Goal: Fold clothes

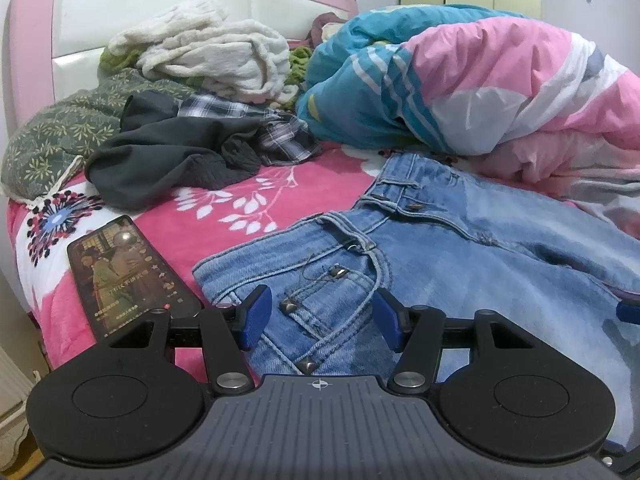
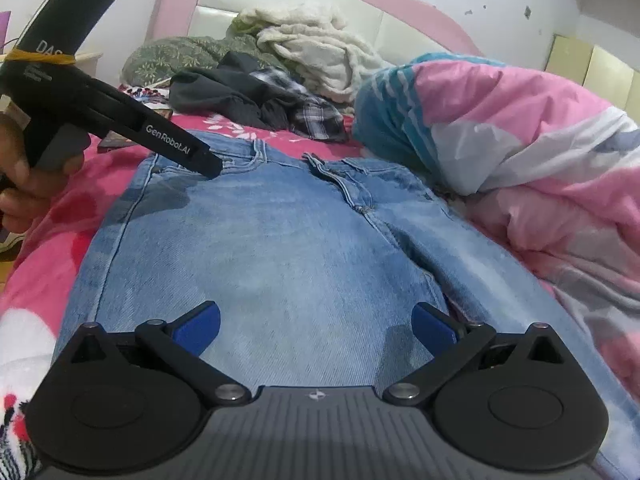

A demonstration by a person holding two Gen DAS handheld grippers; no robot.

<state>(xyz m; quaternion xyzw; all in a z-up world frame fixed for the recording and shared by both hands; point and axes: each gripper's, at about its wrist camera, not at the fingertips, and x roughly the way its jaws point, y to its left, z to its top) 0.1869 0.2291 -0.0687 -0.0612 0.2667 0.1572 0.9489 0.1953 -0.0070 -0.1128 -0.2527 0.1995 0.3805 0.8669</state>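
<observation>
On the bed (image 2: pixel 60 248), your jeans (image 2: pixel 288 248) are thick and floppy. Both your left gripper (image 1: pixel 322 312) and right gripper (image 2: pixel 316 322) are spread, holding nothing; grab the waistband (image 2: pixel 256 152).

Jeans (image 2: pixel 280 240) light blue denim, faded, darker patches near the waistband, bronze rivets. Bed blanket (image 1: pixel 192 216) hot pink with white leaf sprigs and a white patch carrying a dark dotted burst flower. Duvet (image 1: pixel 480 80) pink, teal and white in broad bands, with thin white stripes on the teal. Dark grey garment (image 1: pixel 160 152) plain; plaid shirt (image 1: pixel 280 136) grey, black and white check. Fleece (image 1: pixel 216 52) cream. Pillow (image 1: pixel 56 140) dull green with pale small leaf print. Headboard (image 1: pixel 160 12) white panels, pink frame. Both grippers black with blue pads (image 1: pixel 256 316).
</observation>
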